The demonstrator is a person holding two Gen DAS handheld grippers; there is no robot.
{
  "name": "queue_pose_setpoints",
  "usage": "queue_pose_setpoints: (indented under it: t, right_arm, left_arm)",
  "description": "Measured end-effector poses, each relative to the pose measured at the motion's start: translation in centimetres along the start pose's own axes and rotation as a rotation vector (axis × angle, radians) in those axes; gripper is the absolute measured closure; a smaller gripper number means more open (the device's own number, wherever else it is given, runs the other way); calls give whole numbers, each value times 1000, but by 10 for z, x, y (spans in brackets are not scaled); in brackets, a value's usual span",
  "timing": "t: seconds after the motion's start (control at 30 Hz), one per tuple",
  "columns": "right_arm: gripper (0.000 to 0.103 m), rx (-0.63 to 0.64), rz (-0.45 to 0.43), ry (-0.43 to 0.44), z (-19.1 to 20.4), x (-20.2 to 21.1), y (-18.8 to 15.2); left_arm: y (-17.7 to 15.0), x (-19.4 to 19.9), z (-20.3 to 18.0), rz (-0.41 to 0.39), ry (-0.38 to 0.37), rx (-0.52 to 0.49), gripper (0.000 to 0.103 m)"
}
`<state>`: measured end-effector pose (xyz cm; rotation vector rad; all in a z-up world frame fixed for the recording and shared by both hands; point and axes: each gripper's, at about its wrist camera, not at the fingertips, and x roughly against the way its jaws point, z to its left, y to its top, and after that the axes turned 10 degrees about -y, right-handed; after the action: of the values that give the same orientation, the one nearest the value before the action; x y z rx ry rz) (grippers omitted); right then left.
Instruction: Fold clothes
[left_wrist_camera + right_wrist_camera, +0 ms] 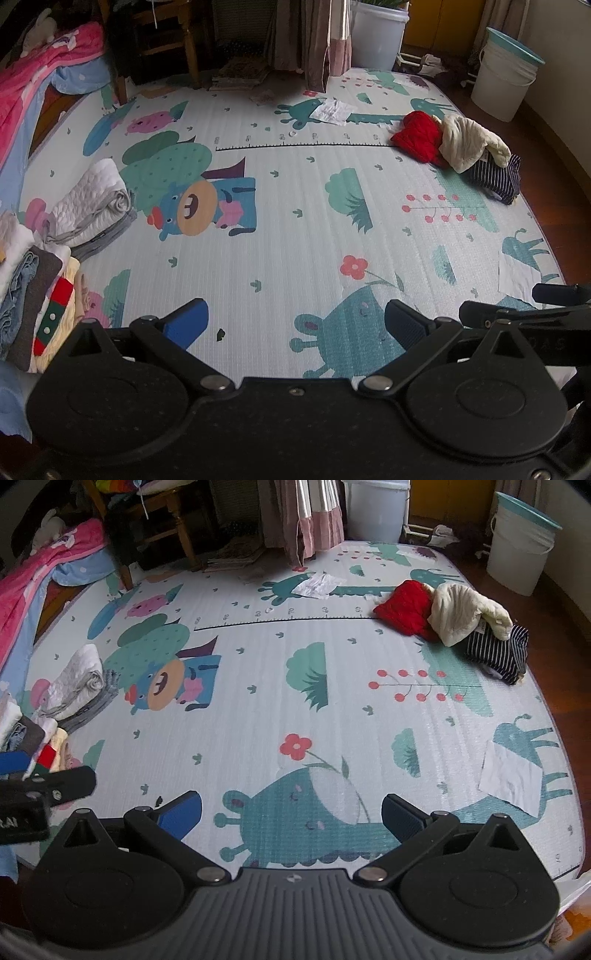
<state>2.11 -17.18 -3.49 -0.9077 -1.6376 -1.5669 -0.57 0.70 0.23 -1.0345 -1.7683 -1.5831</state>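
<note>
Both the left gripper and the right gripper are held with jaws wide apart and empty over the play mat, presumably between garments. The unfolded heap lies far ahead, right of the jaws; the folded stacks, left of them, are cut off by the frame edge.

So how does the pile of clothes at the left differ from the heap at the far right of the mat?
The left pile is folded and stacked in neat layers; the right heap is crumpled and loose. The left pile holds many pieces, while the right heap shows only three: red, cream and striped. The left pile lies close to the left claw; the right heap lies far across the mat. Both rest on the mat.
</note>
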Motion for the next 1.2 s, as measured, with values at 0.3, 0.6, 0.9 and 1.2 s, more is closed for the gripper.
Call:
queue_pose_setpoints:
  t: [0.3, 0.6, 0.9, 1.2]
  right_arm:
    - [0, -16, -19, 24, -12, 15, 14]
    - [0, -32, -119, -29, -56, 44, 80]
    - [0, -158, -88, -46, -166, -27, 108]
    - [0, -222, -51, -112, -266, -113, 120]
  left_arm:
    - [25, 19, 5, -34, -98, 120, 0]
    - [50, 14, -14, -165, -143, 110, 0]
    - [95, -63, -71, -134, -200, -167, 0]
    - [149, -211, -178, -157, -327, -351, 0]
